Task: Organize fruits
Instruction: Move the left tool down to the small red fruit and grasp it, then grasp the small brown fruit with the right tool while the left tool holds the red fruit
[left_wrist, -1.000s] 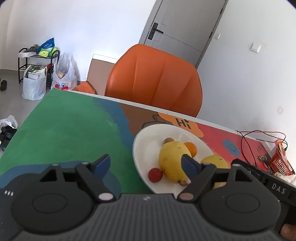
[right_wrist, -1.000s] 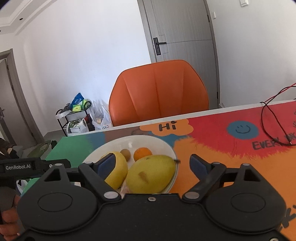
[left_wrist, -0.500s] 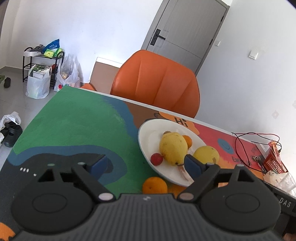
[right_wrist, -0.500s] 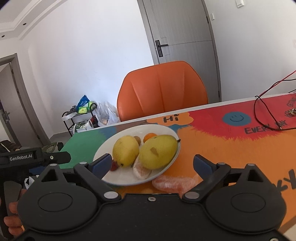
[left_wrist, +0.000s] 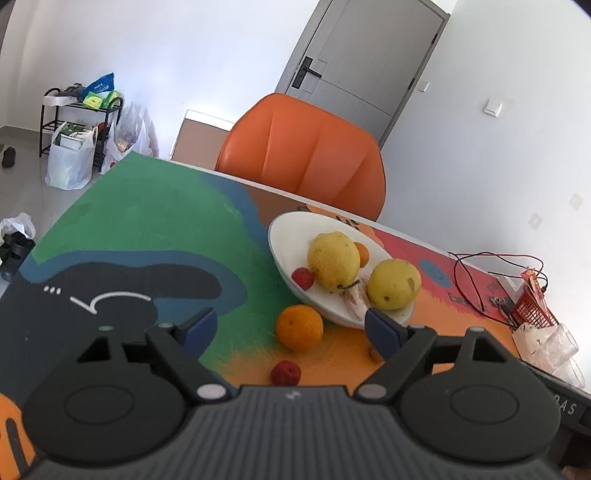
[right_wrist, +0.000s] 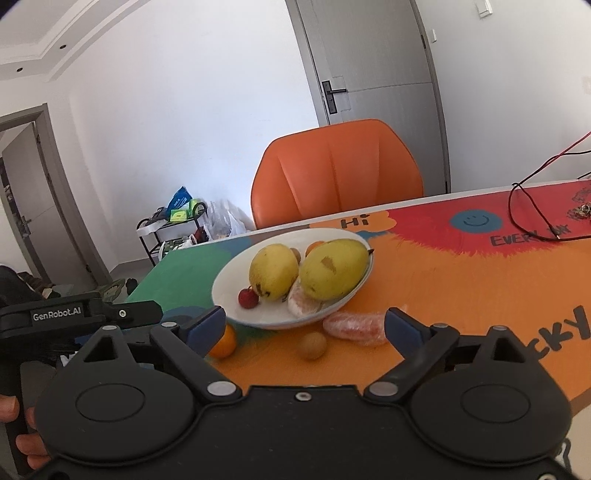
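A white plate (left_wrist: 291, 240) (right_wrist: 236, 291) holds two yellow pears (left_wrist: 333, 256) (right_wrist: 330, 268), a small orange (left_wrist: 362, 254), a red berry (left_wrist: 303, 277) (right_wrist: 248, 297) and a peeled segment (right_wrist: 303, 304). On the table in front of it lie an orange (left_wrist: 299, 327) (right_wrist: 223, 343), a red berry (left_wrist: 285, 373), a small brown fruit (right_wrist: 312, 345) and a wrapped peeled citrus (right_wrist: 354, 328). My left gripper (left_wrist: 291, 328) is open and empty above the loose orange. My right gripper (right_wrist: 304, 325) is open and empty, near the brown fruit.
An orange chair (left_wrist: 306, 155) stands behind the colourful table mat (left_wrist: 147, 221). Red and black wires (left_wrist: 491, 266), a small red basket (left_wrist: 532, 310) and clear cups (left_wrist: 554, 343) lie at the right. Bags and a rack (left_wrist: 81, 122) stand on the floor at left.
Both grippers have pulled back and up from the plate. Loose fruits in front of the plate have come into view. Both stayed open.
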